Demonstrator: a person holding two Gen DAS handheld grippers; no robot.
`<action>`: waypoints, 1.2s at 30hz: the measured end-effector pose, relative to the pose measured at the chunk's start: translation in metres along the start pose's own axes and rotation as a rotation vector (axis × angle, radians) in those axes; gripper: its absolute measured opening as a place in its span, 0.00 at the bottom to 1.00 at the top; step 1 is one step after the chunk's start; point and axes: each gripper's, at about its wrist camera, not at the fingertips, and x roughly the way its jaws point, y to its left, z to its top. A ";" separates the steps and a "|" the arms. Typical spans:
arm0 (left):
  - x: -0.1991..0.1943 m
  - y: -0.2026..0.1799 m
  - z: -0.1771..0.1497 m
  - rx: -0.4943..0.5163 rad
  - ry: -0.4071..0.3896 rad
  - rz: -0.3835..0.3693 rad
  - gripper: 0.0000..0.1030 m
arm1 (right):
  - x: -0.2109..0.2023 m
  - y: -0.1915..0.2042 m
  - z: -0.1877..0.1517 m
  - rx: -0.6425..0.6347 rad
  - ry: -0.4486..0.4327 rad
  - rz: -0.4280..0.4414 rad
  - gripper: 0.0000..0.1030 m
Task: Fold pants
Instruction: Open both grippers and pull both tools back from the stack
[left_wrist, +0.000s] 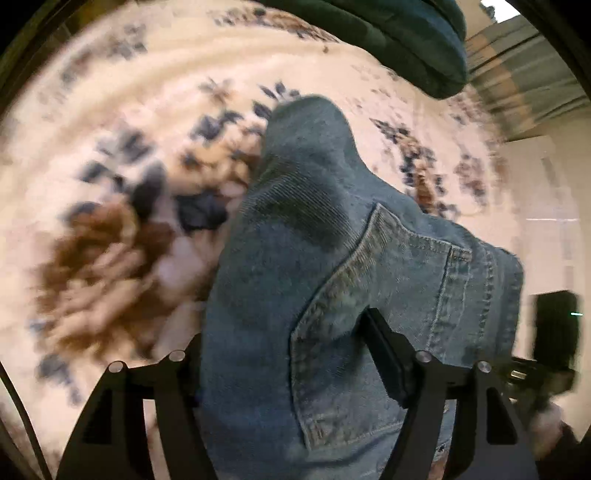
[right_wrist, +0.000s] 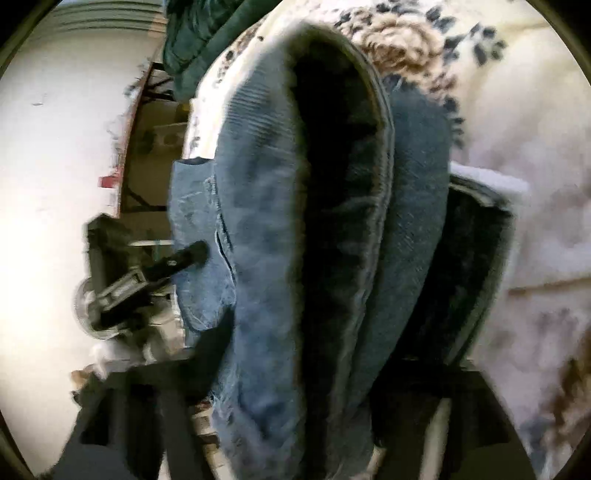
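Blue denim jeans (left_wrist: 332, 236) lie bunched in a thick fold on a cream floral bedspread (left_wrist: 110, 122), back pocket (left_wrist: 369, 280) facing up. My left gripper (left_wrist: 284, 328) points steeply down over them. The denim fills the space between its fingers; the right pad (left_wrist: 384, 354) rests over the pocket and the left finger is half hidden behind cloth. It looks open, not pinching. In the right wrist view the jeans (right_wrist: 266, 229) show as a rolled fold with a dark hollow, between the widely spread fingers of my open right gripper (right_wrist: 325, 295). The left gripper (right_wrist: 122, 280) shows at the fold's left side.
A dark green cushion (left_wrist: 388, 40) lies at the far end of the bedspread. The bed's edge drops to pale floor (right_wrist: 55, 184) on the left of the right wrist view. The right gripper's body (left_wrist: 550, 339) shows at the right of the left wrist view. Both views are motion-blurred.
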 end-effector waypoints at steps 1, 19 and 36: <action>-0.011 -0.010 -0.004 0.015 -0.025 0.073 0.68 | -0.012 0.008 -0.003 -0.017 -0.020 -0.053 0.92; -0.252 -0.230 -0.183 0.034 -0.375 0.441 0.73 | -0.298 0.174 -0.151 -0.359 -0.368 -0.671 0.93; -0.370 -0.394 -0.377 -0.167 -0.568 0.487 0.81 | -0.555 0.205 -0.372 -0.665 -0.475 -0.536 0.96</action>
